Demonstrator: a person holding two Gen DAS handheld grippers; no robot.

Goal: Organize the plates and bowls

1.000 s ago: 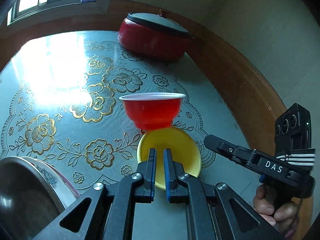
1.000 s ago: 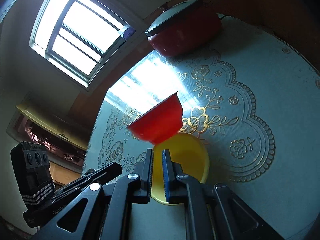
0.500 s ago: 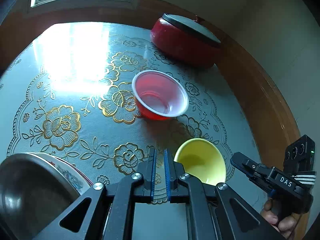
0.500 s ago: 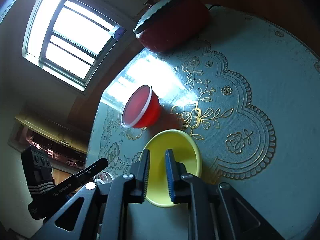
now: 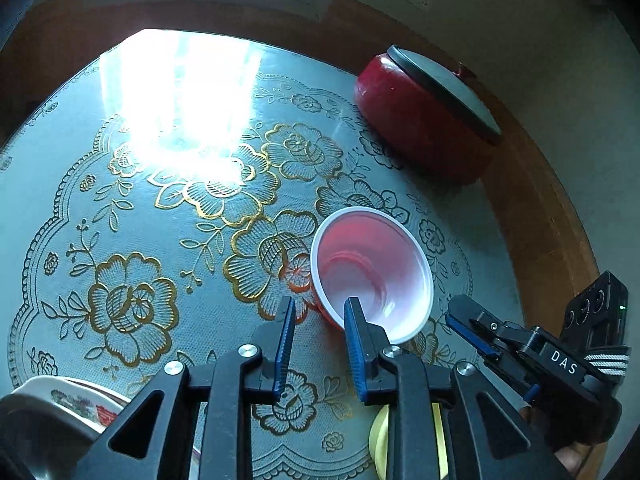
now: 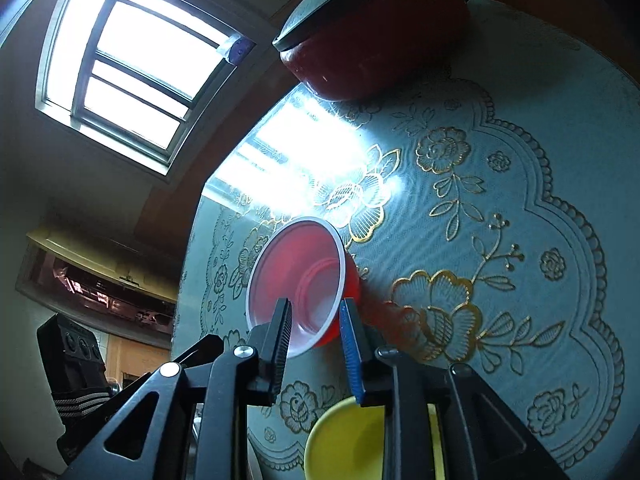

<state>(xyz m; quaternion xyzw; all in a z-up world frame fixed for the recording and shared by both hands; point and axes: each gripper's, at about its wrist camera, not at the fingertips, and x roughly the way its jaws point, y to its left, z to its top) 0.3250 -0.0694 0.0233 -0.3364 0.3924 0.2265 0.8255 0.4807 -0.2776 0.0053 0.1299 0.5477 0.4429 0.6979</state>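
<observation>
A red bowl with a white rim stands on the table. My left gripper is open, with the bowl's near-left rim between its fingertips. My right gripper is open too, and the bowl sits just ahead of its tips, its near rim between them. A yellow bowl lies below both grippers, mostly hidden by the fingers; a sliver shows in the left wrist view. The right gripper also shows at the right of the left wrist view.
A red lidded pot stands at the table's far right edge. A patterned plate with a metal bowl sits at the near left. The table carries a blue cloth with gold flowers. The wooden table rim curves along the right.
Both grippers have opened and moved forward past the yellow bowl to the red bowl. The red bowl, seen from the side a second ago, now shows its inside from above.
</observation>
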